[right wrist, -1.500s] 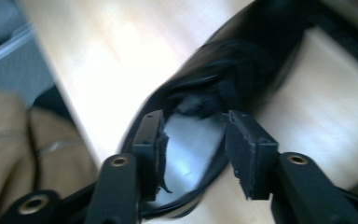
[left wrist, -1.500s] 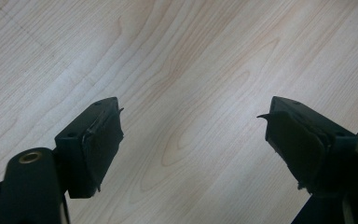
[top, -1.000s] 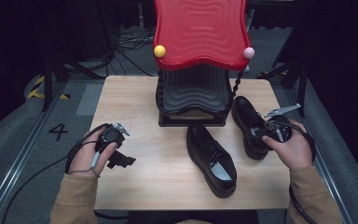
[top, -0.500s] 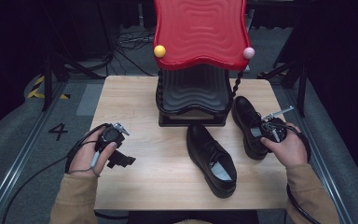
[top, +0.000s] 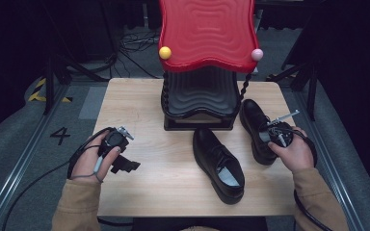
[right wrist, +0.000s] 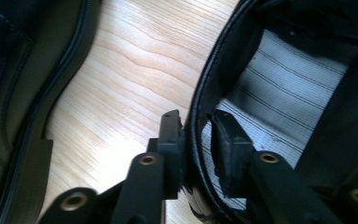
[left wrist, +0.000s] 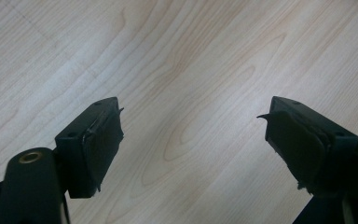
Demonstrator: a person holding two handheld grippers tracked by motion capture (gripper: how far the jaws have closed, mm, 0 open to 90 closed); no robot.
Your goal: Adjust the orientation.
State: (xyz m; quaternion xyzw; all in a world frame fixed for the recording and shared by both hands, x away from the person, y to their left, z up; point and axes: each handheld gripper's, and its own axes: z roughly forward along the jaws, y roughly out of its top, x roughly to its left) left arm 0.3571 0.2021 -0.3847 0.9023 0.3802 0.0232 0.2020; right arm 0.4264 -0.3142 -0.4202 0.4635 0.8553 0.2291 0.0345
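Two black leather shoes lie on the wooden table. One shoe rests in the middle, toe pointing away from me. The other shoe lies at the right, next to the rack. My right gripper is at that shoe's heel. In the right gripper view the right gripper is shut on the shoe's heel collar, one jaw outside and one inside on the striped insole. The middle shoe's side shows at the left. My left gripper hangs open over bare wood near the front left.
A black wavy-shelved rack stands at the back centre, under a red wavy top with a yellow ball and a pink ball. Dark floor, rails and cables surround the table.
My right gripper has edged slightly left and nearer, onto the right shoe's heel. The left gripper and both shoes have stayed where they were.
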